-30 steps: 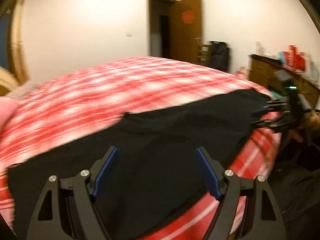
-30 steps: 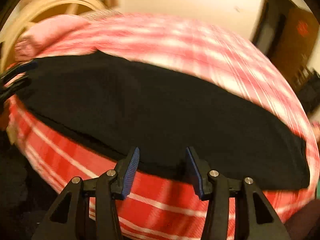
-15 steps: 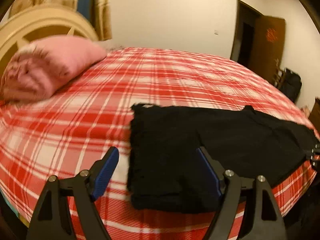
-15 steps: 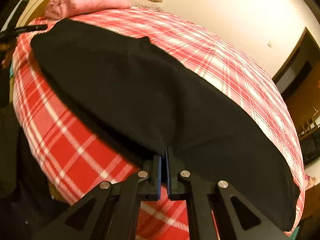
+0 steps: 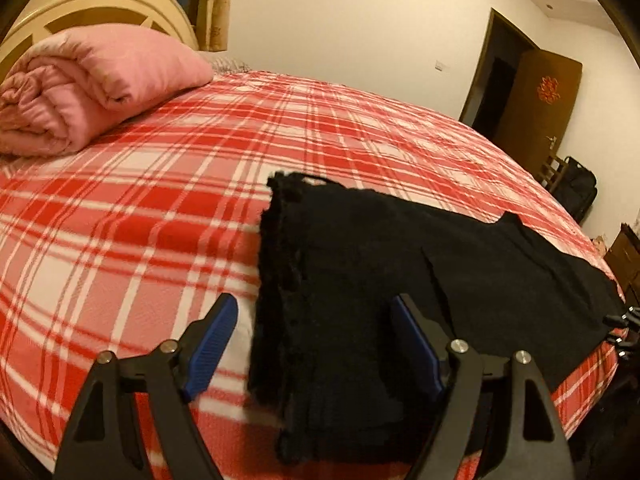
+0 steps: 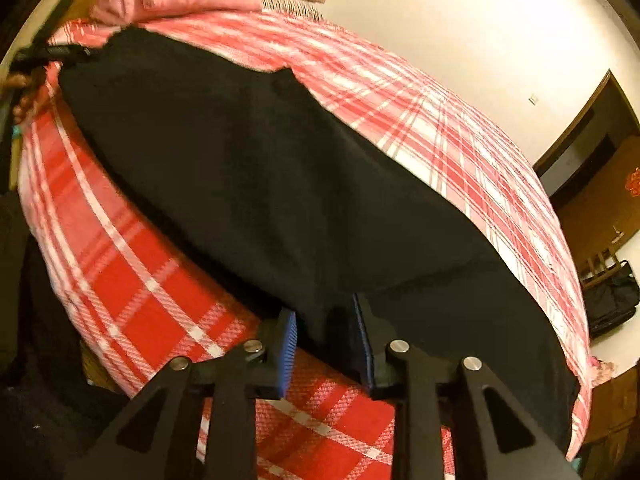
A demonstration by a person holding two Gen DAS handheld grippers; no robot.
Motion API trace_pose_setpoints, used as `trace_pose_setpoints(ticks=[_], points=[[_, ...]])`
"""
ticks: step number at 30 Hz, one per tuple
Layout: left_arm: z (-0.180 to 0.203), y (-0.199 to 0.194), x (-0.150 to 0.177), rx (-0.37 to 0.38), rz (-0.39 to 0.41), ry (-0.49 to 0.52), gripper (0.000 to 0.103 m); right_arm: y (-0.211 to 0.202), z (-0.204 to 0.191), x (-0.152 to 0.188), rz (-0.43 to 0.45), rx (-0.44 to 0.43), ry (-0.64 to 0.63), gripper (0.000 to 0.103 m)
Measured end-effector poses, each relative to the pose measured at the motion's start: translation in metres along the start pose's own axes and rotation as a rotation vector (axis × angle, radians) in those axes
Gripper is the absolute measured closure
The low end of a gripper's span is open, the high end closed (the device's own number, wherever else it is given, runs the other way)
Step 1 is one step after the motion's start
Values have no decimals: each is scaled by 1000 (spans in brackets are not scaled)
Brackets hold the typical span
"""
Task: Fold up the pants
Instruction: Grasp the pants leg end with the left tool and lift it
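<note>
Pants (image 5: 360,280) lie black and flat along the near edge of a red plaid bed (image 5: 160,200).

Left wrist view: the left gripper (image 5: 316,344) hangs with its blue pads spread wide over the pants' frayed end, gripping nothing; a rolled pink blanket (image 5: 92,84) sits well apart near the headboard. Right wrist view: the right gripper (image 6: 326,344) is parted, its pads either side of the pants' (image 6: 260,184) near hem; whether they pinch it I cannot tell.
</note>
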State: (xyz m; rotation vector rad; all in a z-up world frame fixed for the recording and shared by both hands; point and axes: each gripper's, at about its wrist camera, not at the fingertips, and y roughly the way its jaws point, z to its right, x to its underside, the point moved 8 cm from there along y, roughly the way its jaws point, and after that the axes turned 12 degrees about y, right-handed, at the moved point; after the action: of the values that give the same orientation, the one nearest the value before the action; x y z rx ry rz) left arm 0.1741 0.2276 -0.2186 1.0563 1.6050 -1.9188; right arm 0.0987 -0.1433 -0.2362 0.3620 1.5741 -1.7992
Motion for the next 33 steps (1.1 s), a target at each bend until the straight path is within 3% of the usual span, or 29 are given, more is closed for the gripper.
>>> trace_pose_setpoints(ticks=[3,6,9,10,12,14,15,16,18,20,23,26,29,30,33], points=[[1,13,-8,40,-24,15,22,-13,-3,-5,44,-54,40,72],[7,24,-14,120,-50,1,29,-15,-9,-8,63,-78,55,70],[16,23,-18,197,-23,0,66,-9,-17,-9,48,-93,79,69],[16,20,-20,184,-8,0,73,-8,-20,-8,50,-94,81,69],[16,9,-24,156,29,14,78,-11,-25,-12,67,-93,85,69],[13,0,-26,144,57,-3,79,-19,-33,-21,98,-150,97,69],[13,-2,-26,157,63,-16,80,-22,-38,-24,98,-181,99,58],[12,-2,-24,159,62,-16,80,-19,-43,-22,67,-189,88,40],[9,8,-17,154,26,-17,80,-10,-56,-15,9,-199,26,39],[6,14,-14,162,21,-27,79,-16,-62,-18,14,-246,13,39],[5,16,-16,175,25,-37,78,-32,-59,-41,39,-382,110,39],[4,17,-15,170,30,-41,73,-31,-48,-79,84,-432,193,39],[2,14,-15,128,25,-49,57,1,-41,-103,72,-351,227,39],[1,12,-15,104,27,-42,49,23,-44,-102,24,-316,223,39],[-2,-8,-23,5,68,-1,39,59,-45,-87,-68,-240,204,39]])
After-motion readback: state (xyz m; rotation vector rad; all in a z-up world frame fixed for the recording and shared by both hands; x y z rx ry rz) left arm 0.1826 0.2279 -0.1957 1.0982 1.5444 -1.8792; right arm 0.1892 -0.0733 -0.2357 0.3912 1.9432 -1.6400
